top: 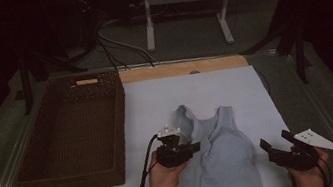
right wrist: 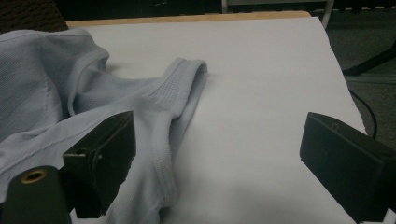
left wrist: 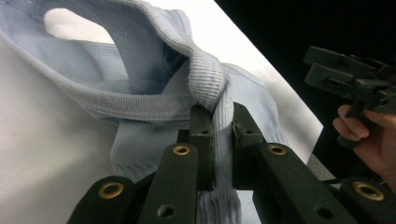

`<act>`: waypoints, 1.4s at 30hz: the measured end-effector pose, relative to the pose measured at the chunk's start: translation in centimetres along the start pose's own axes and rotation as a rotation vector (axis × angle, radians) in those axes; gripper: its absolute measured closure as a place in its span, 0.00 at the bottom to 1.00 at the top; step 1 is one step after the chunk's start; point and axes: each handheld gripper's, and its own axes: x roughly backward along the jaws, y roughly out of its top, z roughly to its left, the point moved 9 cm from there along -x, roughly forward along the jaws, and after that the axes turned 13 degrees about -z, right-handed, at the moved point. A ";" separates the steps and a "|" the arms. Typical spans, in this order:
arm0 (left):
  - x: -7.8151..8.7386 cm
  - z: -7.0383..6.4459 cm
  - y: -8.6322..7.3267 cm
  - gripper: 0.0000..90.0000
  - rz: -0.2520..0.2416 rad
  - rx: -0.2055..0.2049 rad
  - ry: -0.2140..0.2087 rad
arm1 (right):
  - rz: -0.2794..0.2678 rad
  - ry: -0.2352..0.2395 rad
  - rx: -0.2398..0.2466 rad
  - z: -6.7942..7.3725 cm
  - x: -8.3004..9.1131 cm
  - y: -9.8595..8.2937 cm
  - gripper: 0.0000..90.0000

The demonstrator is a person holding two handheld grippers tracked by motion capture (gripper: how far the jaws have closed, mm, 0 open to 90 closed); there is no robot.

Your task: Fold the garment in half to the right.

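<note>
**Left gripper clamped on top, right gripper released**

At lower centre of the high view, a pale blue tank top (top: 219,148) lies on the white sheet (top: 224,89). Left gripper (top: 189,147) sits at its left edge, held by the left hand (top: 160,180). Right gripper (top: 274,142) at lower right, just off the cloth, jaws spread. Wicker basket (top: 76,130) at left.

Left gripper view: jaws clenched on a ribbed strip of the tank top (left wrist: 205,79), cloth bunched above them. Right gripper (left wrist: 348,74) at right edge, apart.

Right gripper view: jaws wide apart, holding nothing; tank top (right wrist: 93,107) at left, strap toward centre, white sheet (right wrist: 261,93) between the jaws.
</note>
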 end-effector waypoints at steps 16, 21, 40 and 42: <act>-1.3 -1.7 0.0 0.94 -0.001 0.027 -0.058 | 0.021 0.006 0.013 0.2 0.0 -0.4 0.13; -1.6 -2.1 0.2 0.94 -0.003 0.027 -0.068 | 0.033 0.009 0.018 0.2 0.1 -0.5 0.13; -2.5 -3.1 0.8 0.94 -0.013 0.042 -0.093 | 0.062 0.014 0.040 0.4 0.2 -1.0 0.17; -2.7 -3.2 0.9 0.94 -0.012 0.040 -0.094 | 0.064 0.015 0.042 0.5 0.2 -1.0 0.17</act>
